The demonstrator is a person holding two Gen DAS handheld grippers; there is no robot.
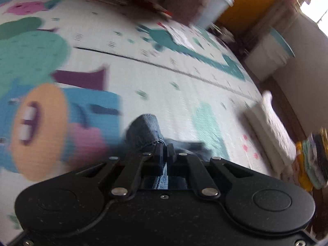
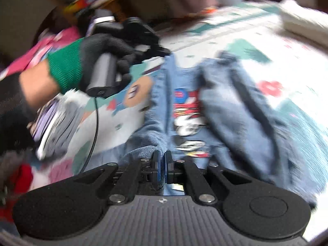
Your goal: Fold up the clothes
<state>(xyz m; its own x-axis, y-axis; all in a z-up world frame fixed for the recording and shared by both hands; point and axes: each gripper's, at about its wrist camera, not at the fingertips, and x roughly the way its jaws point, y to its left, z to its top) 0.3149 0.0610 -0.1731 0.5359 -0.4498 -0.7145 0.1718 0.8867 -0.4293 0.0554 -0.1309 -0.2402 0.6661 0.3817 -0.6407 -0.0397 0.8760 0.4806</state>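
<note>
Both jaws pinch denim: the left gripper [image 1: 165, 150] and the right gripper [image 2: 163, 164] each hold an edge of the jacket [image 2: 225, 102], which lies on the mat [image 1: 143, 71], probably to lift and fold it.

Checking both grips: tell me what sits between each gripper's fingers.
Blue denim garment fabric in both: bunched in the left gripper, left wrist view; pinched in the right gripper, right wrist view.

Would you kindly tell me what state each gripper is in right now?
Left gripper: shut on the blue denim garment.
Right gripper: shut on the same garment.
</note>
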